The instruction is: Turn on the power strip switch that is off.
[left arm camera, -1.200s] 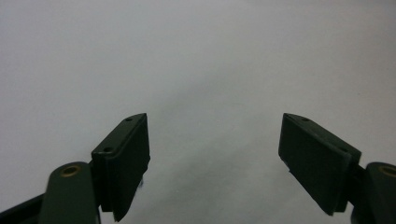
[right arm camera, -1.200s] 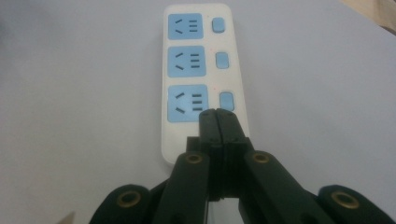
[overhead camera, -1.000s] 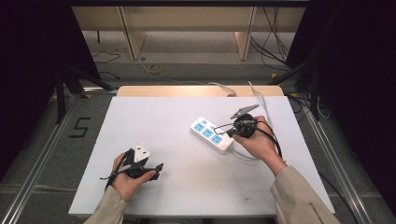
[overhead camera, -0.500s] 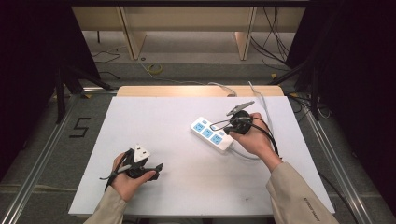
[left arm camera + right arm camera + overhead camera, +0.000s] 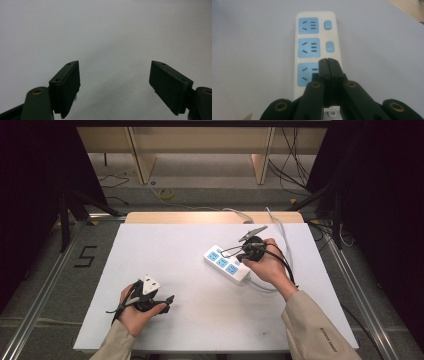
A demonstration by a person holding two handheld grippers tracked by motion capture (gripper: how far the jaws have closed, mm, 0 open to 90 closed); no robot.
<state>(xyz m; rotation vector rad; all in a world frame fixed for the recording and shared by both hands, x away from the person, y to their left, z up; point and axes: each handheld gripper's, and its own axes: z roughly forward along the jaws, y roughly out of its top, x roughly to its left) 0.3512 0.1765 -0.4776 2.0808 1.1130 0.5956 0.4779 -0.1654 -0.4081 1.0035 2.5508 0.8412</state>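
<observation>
A white power strip lies on the table, right of centre, set on a slant with one end far-left and the other near-right; a white cable leaves its near-right end and loops toward the far edge. It carries three blue sockets in a row, with small blue switches beside the two farther ones.

The right hand-held gripper is over the strip's near-right end; in the right gripper view its jaws are pressed together with nothing between them, their tips over the right part of the nearest socket, about where that socket's switch would sit; whether they touch the strip I cannot tell.

The left hand-held gripper is well apart from it, at the near-left of the table, held in the person's left hand; in the left gripper view its jaws are spread wide, with bare white table between them.
</observation>
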